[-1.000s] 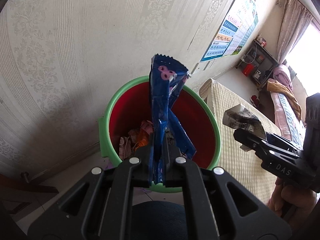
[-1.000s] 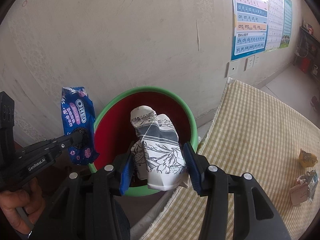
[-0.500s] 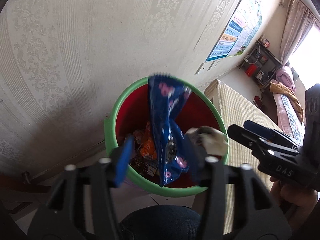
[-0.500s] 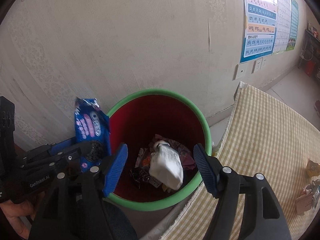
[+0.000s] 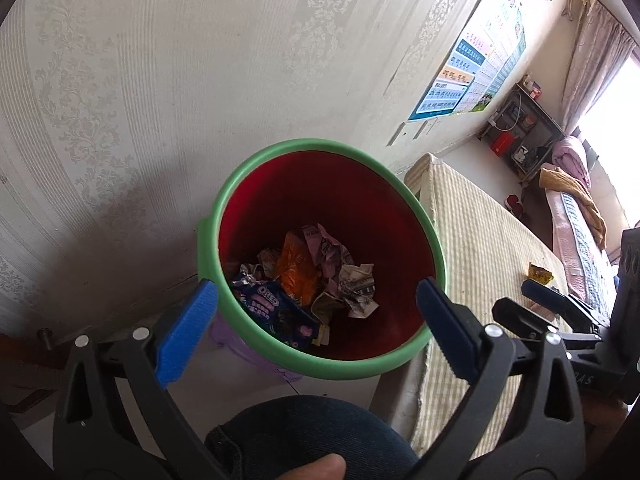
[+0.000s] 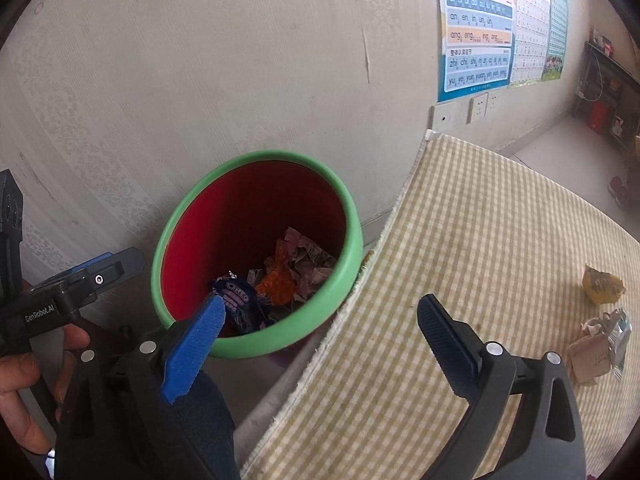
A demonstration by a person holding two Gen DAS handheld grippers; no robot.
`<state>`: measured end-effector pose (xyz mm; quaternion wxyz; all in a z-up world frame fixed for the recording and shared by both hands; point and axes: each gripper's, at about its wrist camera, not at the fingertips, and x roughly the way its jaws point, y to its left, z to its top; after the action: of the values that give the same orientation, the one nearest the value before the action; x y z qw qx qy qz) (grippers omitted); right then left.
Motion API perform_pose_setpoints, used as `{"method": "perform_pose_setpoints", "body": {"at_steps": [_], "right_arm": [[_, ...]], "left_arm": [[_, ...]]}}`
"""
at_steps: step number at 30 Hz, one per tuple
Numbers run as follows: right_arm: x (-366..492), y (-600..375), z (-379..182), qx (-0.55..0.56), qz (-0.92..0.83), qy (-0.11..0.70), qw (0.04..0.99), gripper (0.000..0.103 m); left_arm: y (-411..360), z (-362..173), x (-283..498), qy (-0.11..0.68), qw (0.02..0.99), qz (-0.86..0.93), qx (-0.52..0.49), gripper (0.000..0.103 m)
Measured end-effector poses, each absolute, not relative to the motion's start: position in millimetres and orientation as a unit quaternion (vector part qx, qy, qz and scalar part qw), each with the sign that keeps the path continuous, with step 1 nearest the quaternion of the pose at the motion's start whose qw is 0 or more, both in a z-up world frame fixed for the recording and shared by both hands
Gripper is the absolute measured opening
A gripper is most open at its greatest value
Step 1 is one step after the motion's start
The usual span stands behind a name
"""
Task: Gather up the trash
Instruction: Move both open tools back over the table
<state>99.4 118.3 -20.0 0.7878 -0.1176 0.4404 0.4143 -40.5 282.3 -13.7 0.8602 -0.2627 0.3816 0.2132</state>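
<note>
A red bin with a green rim (image 5: 256,164) (image 6: 256,157) stands by the wall. Inside lie the blue Oreo wrapper (image 5: 276,312) (image 6: 240,300), the crumpled printed paper (image 5: 358,290) and other wrappers. My left gripper (image 5: 316,332) is open and empty above the bin's near rim; it also shows in the right wrist view (image 6: 100,272). My right gripper (image 6: 320,340) is open and empty over the table edge beside the bin; it also shows in the left wrist view (image 5: 540,300). More trash lies on the table: a yellow wrapper (image 6: 602,284) (image 5: 540,274) and a beige and silver packet (image 6: 600,346).
A table with a yellow checked cloth (image 6: 480,240) (image 5: 480,240) sits right of the bin. A patterned wall (image 5: 200,60) with posters (image 6: 476,28) is behind. A knee in dark cloth (image 5: 312,436) is below the grippers. Shelves (image 5: 520,136) stand far right.
Both grippers opened. The Oreo wrapper dropped from the left gripper and the crumpled paper from the right gripper into the bin. The right gripper swung right toward the table.
</note>
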Motion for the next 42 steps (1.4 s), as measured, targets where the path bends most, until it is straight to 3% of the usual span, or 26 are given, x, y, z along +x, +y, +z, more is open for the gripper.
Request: {"method": "perform_pose_setpoints", "body": {"at_steps": [28, 42], "right_arm": [[152, -124, 4, -0.038, 0.263, 0.435, 0.86, 0.095], [176, -206, 1, -0.005, 0.203, 0.445, 0.872, 0.095]], "left_arm": [[107, -1, 50, 0.419, 0.887, 0.057, -0.186, 0.097], [70, -3, 73, 0.429, 0.887, 0.024, -0.167, 0.097]]}}
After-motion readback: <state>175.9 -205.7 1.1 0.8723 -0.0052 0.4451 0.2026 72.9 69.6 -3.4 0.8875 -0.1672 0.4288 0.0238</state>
